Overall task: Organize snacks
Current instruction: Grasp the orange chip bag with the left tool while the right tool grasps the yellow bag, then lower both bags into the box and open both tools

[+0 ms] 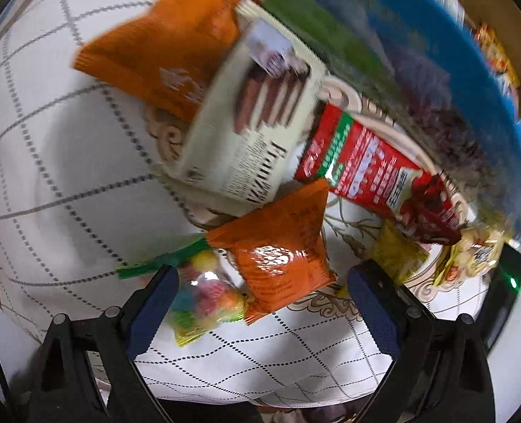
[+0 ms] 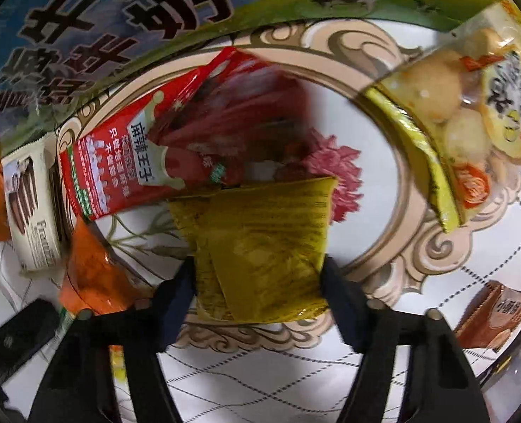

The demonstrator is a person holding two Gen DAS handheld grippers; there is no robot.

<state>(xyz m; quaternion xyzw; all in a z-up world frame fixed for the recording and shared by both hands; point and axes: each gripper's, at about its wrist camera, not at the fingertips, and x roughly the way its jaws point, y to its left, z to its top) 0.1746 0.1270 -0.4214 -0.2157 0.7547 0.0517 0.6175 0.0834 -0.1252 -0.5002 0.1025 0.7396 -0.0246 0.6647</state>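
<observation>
Pinching the light, crinkly yellow packet (image 2: 260, 246) at its edges, the right gripper (image 2: 256, 282) grips it; the left gripper (image 1: 260, 289) gapes wide.

The printed box (image 1: 419, 81) is smeared by motion at one o'clock. The red packet (image 2: 253, 105) is blurred at its twelve-o'clock end. The plate's flower (image 2: 334, 172) is half hidden by the yellow packet (image 2: 260, 246).

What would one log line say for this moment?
left tongs: open, over orange packet | right tongs: around yellow packet | tray: snacks
</observation>
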